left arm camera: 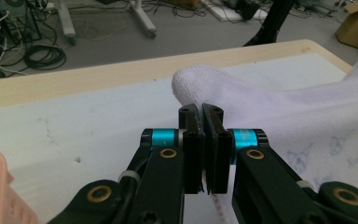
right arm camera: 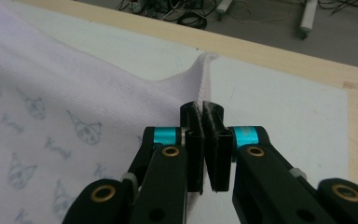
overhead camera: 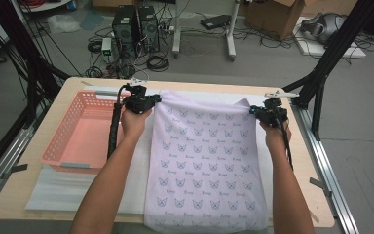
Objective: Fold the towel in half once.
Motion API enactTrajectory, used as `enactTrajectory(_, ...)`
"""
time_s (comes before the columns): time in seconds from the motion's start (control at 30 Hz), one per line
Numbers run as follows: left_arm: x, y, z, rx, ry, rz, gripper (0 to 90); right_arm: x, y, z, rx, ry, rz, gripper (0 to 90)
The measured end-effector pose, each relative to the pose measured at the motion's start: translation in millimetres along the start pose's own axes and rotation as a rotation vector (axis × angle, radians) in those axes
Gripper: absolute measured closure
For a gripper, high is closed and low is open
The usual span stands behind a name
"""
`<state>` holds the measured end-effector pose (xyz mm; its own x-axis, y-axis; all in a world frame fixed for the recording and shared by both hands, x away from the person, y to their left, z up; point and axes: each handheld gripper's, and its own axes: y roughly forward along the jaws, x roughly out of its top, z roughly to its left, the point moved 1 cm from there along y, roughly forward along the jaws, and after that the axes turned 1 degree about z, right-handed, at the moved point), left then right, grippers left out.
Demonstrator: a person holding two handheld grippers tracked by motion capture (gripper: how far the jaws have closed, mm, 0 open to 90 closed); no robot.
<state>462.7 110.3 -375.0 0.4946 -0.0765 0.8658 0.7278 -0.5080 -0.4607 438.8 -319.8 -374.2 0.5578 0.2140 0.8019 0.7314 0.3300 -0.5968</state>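
- Cables and computer towers (overhead camera: 135,27) crowd the floor beyond a wooden surface (overhead camera: 39,192), where a printed lilac towel (overhead camera: 204,165) hangs from its two far corners.
- Left claw (overhead camera: 152,101) and right claw (overhead camera: 251,110) each pinch a corner; lifting level and keeping the edge taut should prevent sagging.
- Left, the pink basket (overhead camera: 58,141) sits empty.
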Motion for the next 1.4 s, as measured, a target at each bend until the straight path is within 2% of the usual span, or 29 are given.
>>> enactTrajectory(0.13, -9.0, -8.1, -5.1, -0.033, 0.013, 0.003, 86.7, -6.9, -7.6, 2.6, 0.013, -0.024, 0.007, 87.3)
enactTrajectory(0.27, -17.8, -19.6, -11.5, -0.061, 0.021, 0.003, 86.6, -16.6, -15.2, 6.4, 0.040, -0.014, 0.009, 86.9)
enactTrajectory(0.3, -21.2, -24.0, -15.0, -0.061, 0.041, 0.002, 86.6, -19.8, -17.6, 7.1, 0.057, -0.011, 0.009, 86.8)
enactTrajectory(0.37, -25.5, -30.1, -19.7, -0.066, 0.073, 0.012, 86.6, -27.3, -23.5, 9.0, 0.061, -0.019, 0.002, 86.8)
enactTrajectory(0.4, -27.4, -34.5, -21.7, -0.075, 0.081, 0.019, 86.6, -31.2, -26.0, 9.2, 0.068, -0.012, 0.000, 86.7)
enactTrajectory(0.47, -32.0, -44.9, -28.0, -0.084, 0.100, -0.006, 86.7, -38.8, -31.6, 10.1, 0.071, -0.016, 0.001, 86.7)
enactTrajectory(0.53, -36.2, -51.0, -32.9, -0.094, 0.114, -0.015, 86.6, -44.8, -36.8, 11.5, 0.075, -0.022, 0.016, 86.4)
enactTrajectory(0.57, -39.2, -54.1, -35.3, -0.103, 0.117, -0.010, 86.6, -47.2, -39.6, 12.5, 0.079, -0.024, 0.006, 86.4)
enactTrajectory(0.77, -52.5, -68.5, -41.6, -0.151, 0.098, -0.032, 86.6, -61.4, -56.4, 20.7, 0.101, -0.026, -0.036, 86.2)
enactTrajectory(0.8, -56.2, -70.9, -42.8, -0.160, 0.096, -0.035, 86.6, -65.0, -58.9, 22.9, 0.106, -0.011, -0.045, 86.0)
enactTrajectory(0.9, -70.4, -76.8, -48.7, -0.184, 0.103, -0.027, 86.6, -78.5, -65.9, 29.5, 0.116, -0.013, -0.049, 86.0)
enactTrajectory(1.03, -87.3, -82.8, -54.5, -0.199, 0.120, -0.004, 86.6, -96.6, -72.9, 37.0, 0.120, -0.019, -0.037, 86.0)
enactTrajectory(1.2, -104.5, -87.5, -54.1, -0.209, 0.104, 0.008, 86.5, -118.2, -83.2, 38.2, 0.127, 0.015, -0.016, 85.9)
enactTrajectory(1.27, -112.9, -87.9, -52.1, -0.206, 0.103, 0.037, 86.4, -126.3, -86.4, 36.7, 0.129, 0.025, -0.002, 85.7)
enactTrajectory(1.33, -119.1, -88.3, -51.0, -0.202, 0.106, 0.049, 86.3, -130.9, -88.8, 36.5, 0.136, 0.038, 0.014, 85.5)
enactTrajectory(1.4, -123.4, -87.8, -49.6, -0.208, 0.093, 0.052, 85.9, -133.2, -89.4, 36.3, 0.135, 0.040, 0.023, 85.2)
